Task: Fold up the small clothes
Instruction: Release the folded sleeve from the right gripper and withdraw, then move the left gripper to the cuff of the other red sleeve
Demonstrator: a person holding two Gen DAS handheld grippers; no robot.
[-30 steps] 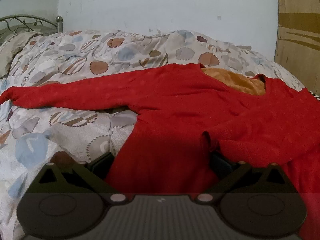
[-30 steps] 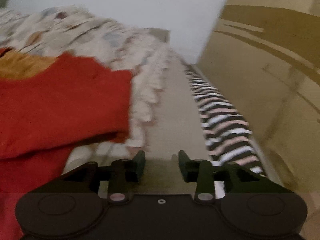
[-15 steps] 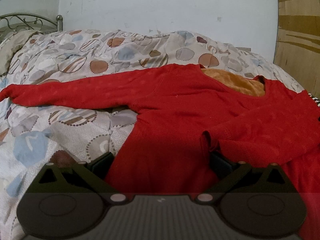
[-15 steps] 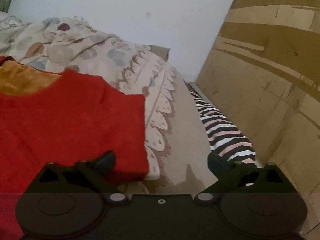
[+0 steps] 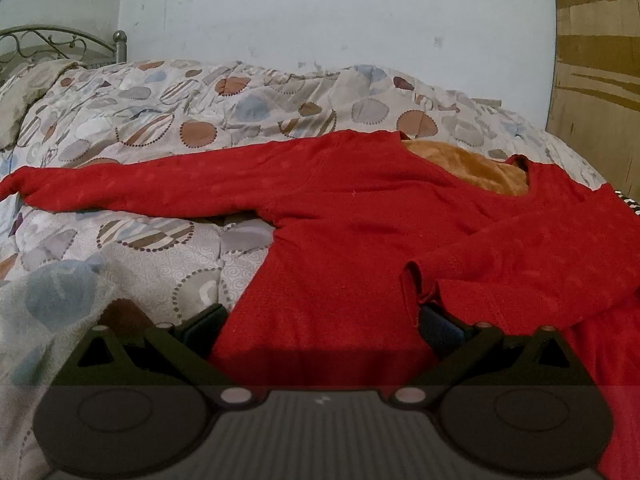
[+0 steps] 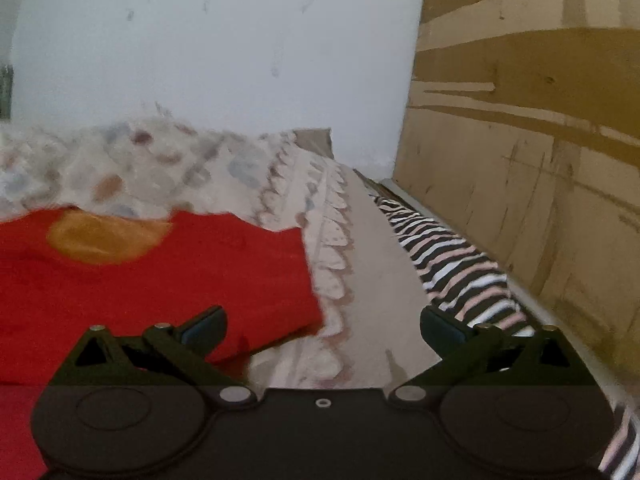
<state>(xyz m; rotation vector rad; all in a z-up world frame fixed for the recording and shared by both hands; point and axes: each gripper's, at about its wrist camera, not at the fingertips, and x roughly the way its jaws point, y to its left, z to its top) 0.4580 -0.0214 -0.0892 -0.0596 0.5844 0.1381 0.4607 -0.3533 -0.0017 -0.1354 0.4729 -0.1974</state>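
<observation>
A red long-sleeved top (image 5: 360,240) with an orange-brown lining at the neck lies spread on a patterned quilt (image 5: 160,120). Its left sleeve (image 5: 140,192) stretches out to the left. Its right sleeve is folded across the body, with the cuff (image 5: 412,284) near my right finger. My left gripper (image 5: 320,332) is open, low over the top's lower body, with red cloth between the spread fingers. My right gripper (image 6: 320,328) is open and empty, over the top's right shoulder edge (image 6: 280,280) and the quilt's scalloped border.
A zebra-striped cloth (image 6: 452,264) lies along the bed's right side beside a brown wooden panel (image 6: 540,160). A white wall stands behind the bed. A metal headboard (image 5: 60,44) and a pillow are at the far left.
The right gripper opened wide and swung back and up, with more wall in view. The left gripper stayed nearly still over the top.
</observation>
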